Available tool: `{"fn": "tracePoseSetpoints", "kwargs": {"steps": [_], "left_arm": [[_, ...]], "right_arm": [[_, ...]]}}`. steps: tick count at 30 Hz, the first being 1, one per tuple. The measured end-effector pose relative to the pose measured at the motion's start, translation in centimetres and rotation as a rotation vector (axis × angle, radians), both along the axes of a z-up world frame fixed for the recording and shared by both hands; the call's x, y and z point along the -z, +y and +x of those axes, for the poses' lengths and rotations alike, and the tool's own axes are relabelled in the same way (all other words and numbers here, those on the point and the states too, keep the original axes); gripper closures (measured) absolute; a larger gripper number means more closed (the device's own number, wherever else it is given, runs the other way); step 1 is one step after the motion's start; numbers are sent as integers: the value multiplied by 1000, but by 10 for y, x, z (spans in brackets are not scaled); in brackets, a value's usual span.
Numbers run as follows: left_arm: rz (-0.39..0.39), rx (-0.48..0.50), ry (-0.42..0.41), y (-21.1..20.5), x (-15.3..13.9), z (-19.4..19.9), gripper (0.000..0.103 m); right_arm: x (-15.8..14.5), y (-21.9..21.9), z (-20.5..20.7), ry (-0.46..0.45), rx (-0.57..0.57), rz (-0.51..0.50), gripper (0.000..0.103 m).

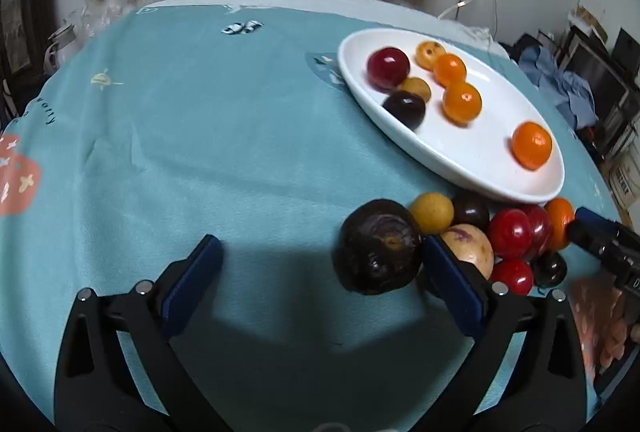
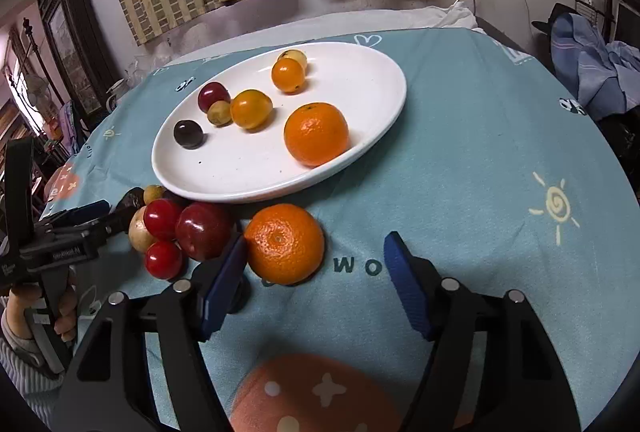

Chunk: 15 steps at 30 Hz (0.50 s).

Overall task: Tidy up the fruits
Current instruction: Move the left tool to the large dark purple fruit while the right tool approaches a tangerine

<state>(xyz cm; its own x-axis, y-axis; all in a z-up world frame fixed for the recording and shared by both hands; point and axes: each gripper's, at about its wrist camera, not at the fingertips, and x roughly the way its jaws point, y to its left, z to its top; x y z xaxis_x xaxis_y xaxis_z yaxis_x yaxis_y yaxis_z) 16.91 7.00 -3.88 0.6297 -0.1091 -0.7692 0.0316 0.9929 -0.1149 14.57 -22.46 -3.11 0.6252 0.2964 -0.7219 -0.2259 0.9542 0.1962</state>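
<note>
1. Starting on the left: the left gripper [image 1: 320, 264] is hanging low over the teal tablecloth [image 1: 200, 136], jaws spread wide and gripping nothing, and the dark passion fruit [image 1: 378, 246] is sitting between them, hard against the right-hand pad.
2. Moving along, a heap of loose fruit is crowding the near rim of the white plate [image 2: 248, 172]: a pale yellow fruit [image 1: 470, 248], red cherry tomatoes [image 2: 162, 218] and a red plum [image 2: 204, 230].
3. Sitting on the plate are six fruits, the large tangerine [image 2: 316, 134] nearest.
4. Over on the right, the right gripper [image 2: 316, 272] is also gaping open and holding nothing, while the loose tangerine [image 2: 285, 249] is resting on the cloth between its pads, touching the left one and well apart from the right.
</note>
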Motion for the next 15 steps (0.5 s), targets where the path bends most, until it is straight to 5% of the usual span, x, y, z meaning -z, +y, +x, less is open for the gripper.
{"fn": "tracePoseSetpoints", "kwargs": {"steps": [3,9,15], "left_arm": [[102,5,-25,-7,-3,-2,2],[158,29,15,-17,2,5,2],[102,25,52,-10,4,11,2]], "right_arm": [[5,8,0,10,-23,-32,36],[9,9,3,23,-27,-22,41],[10,13,6,30,-29,-33,41]]}}
